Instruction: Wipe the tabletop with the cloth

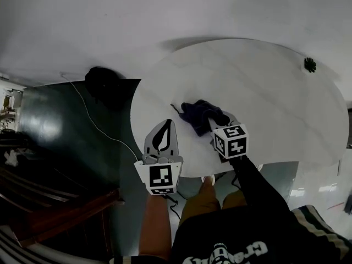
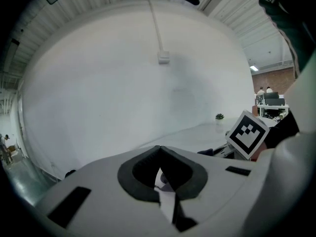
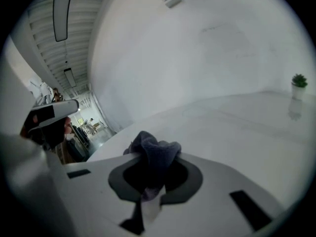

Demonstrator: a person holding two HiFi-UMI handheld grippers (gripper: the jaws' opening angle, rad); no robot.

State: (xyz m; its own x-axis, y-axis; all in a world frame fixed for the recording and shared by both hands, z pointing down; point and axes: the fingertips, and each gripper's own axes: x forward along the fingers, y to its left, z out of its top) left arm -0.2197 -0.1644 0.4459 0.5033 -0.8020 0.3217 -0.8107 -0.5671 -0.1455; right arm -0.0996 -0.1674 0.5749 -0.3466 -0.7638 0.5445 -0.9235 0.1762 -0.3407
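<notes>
Nearest, the left hand-held gripper [image 1: 163, 128] hangs at lower centre, jaws together on nothing, so it cannot catch the cloth [image 1: 199, 113] if that slips from the right hand-held gripper [image 1: 213, 120], which pinches only one bunched fold. A long sweep could knock the plant [image 1: 309, 65] at upper right. The cloth lies on the desk [image 1: 264, 87] at centre, just ahead of the right jaws.

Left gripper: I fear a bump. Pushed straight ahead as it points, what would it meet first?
Nothing close, apparently: the shut left gripper points over the round white tabletop toward the plain white wall; depth is unclear.
</notes>
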